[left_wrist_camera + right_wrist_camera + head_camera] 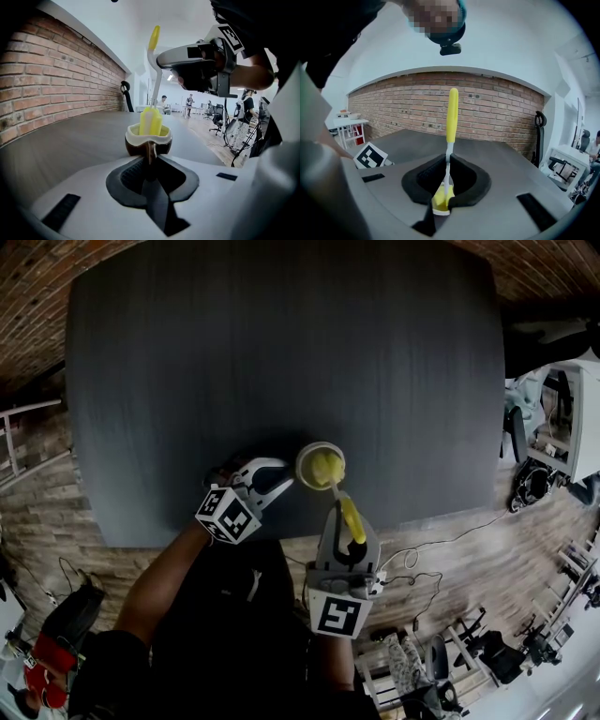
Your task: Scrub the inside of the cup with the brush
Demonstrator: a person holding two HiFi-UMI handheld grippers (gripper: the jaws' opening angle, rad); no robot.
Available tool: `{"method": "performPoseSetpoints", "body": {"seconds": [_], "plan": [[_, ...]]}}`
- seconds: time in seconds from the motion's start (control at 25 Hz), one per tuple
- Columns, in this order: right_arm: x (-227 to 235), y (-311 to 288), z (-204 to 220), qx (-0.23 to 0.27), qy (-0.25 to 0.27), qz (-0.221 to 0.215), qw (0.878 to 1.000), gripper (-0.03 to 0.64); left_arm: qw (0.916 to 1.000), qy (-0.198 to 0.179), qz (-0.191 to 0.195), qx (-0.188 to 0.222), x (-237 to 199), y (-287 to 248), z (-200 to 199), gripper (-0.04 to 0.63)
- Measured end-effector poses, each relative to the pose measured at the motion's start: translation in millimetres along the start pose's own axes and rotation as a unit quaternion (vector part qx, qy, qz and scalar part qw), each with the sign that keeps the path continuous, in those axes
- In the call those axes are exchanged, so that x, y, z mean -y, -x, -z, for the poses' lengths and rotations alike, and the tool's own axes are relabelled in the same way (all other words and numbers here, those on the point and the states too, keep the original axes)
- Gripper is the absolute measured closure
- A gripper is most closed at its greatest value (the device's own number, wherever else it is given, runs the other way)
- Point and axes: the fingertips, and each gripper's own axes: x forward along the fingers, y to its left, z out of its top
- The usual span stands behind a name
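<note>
Left of the cup (321, 465), the left tool (284, 480) stands narrow, its jaws pinched on the cup's thin side handle; the cup sits on the dark table (281, 352), close to the near edge. The cup looks like glazed ceramic, brown outside and cream at the rim, so we judge it stiff, slick and chippable, small and probably light. The handle is the only easy purchase, though a loop that thin could let the cup pivot under sideways scrubbing. Inside the cup is the yellow foam head of the brush (349, 514). We judge the head soft and the white stem springy. Right of the cup, the right tool (341, 512) is clamped on that stem just above the head, a low hold that should keep the flex small. Only the head view shows the foam filling the cup's mouth. Only the left gripper view shows the handle caught between the pads. The right gripper view shows the stem in its pads but hides most of the cup beneath them.
</note>
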Motion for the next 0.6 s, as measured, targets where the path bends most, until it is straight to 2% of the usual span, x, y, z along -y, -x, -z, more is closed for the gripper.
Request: {"method": "performPoseSetpoints", "body": {"seconds": [0.36, 0.48, 0.6], "plan": [[10.3, 23.1, -19.3, 0.04, -0.082, 0.02, 0.996, 0.572, 0.9988, 0.048, 0.01, 0.004, -0.8, 8.2, 1.9, 0.513], [18.6, 42.8, -27.5, 0.064, -0.09, 0.04, 0.993, 0.572, 0.9988, 0.05, -0.001, 0.002, 1.5, 19.0, 3.1, 0.498], [27.9, 64.8, -34.4, 0.082, -0.101, 0.062, 0.99, 0.572, 0.9975, 0.065, -0.02, 0.016, 2.8, 34.6, -0.4, 0.488]]}}
